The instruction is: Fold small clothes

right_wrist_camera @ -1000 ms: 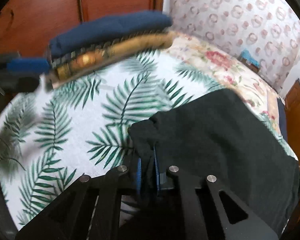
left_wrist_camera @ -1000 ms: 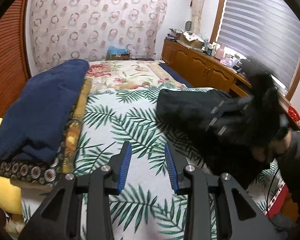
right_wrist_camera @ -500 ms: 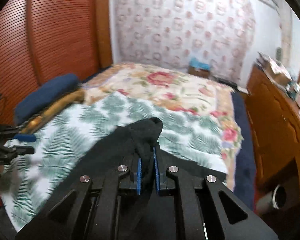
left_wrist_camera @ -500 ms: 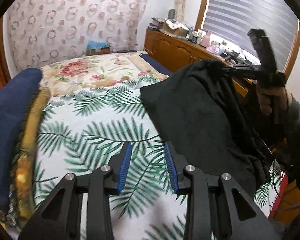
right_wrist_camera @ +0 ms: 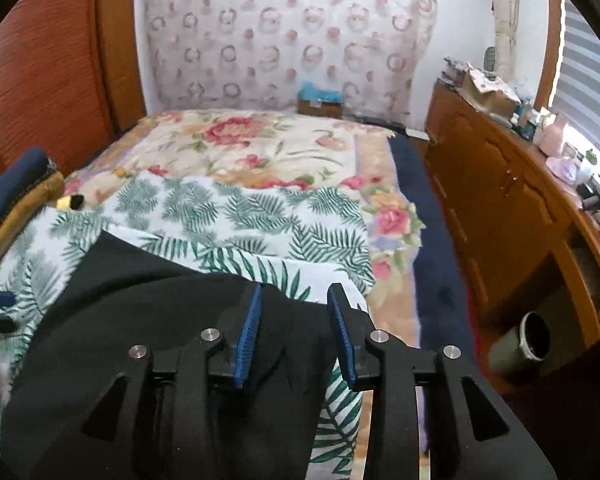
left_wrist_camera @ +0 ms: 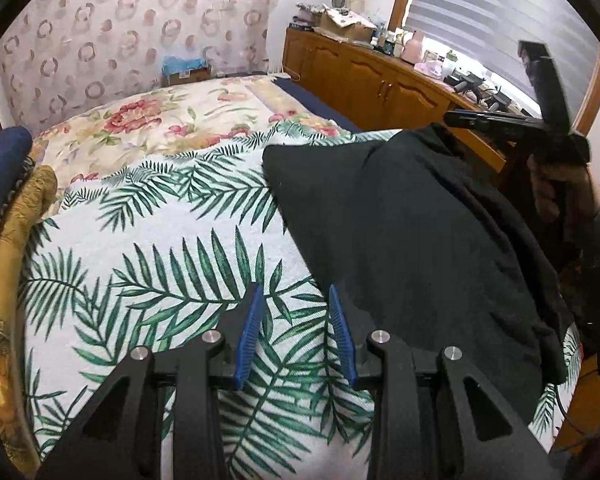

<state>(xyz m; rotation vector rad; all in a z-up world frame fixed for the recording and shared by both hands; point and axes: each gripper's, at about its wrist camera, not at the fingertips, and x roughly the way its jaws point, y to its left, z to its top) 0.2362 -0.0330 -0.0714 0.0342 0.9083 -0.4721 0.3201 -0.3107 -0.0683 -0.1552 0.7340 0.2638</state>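
Observation:
A black garment (left_wrist_camera: 412, 232) lies spread on the palm-leaf sheet (left_wrist_camera: 160, 248) on the right part of the bed. It also shows in the right wrist view (right_wrist_camera: 140, 320). My left gripper (left_wrist_camera: 296, 320) is open and empty, low over the sheet just left of the garment's edge. My right gripper (right_wrist_camera: 294, 324) is open above the garment's near right part, with nothing between its fingers. In the left wrist view the right gripper (left_wrist_camera: 460, 119) hovers at the garment's far right corner.
Folded navy (left_wrist_camera: 0, 168) and gold patterned (left_wrist_camera: 24, 216) bedding is stacked along the bed's left edge. A floral blanket (right_wrist_camera: 260, 144) covers the far half. A wooden cabinet (right_wrist_camera: 500, 184) runs along the right, with a grey bin (right_wrist_camera: 528, 340) on the floor.
My right gripper has opened and let go of the black garment, which now lies on the bed. My left gripper has moved a little closer to the garment's edge.

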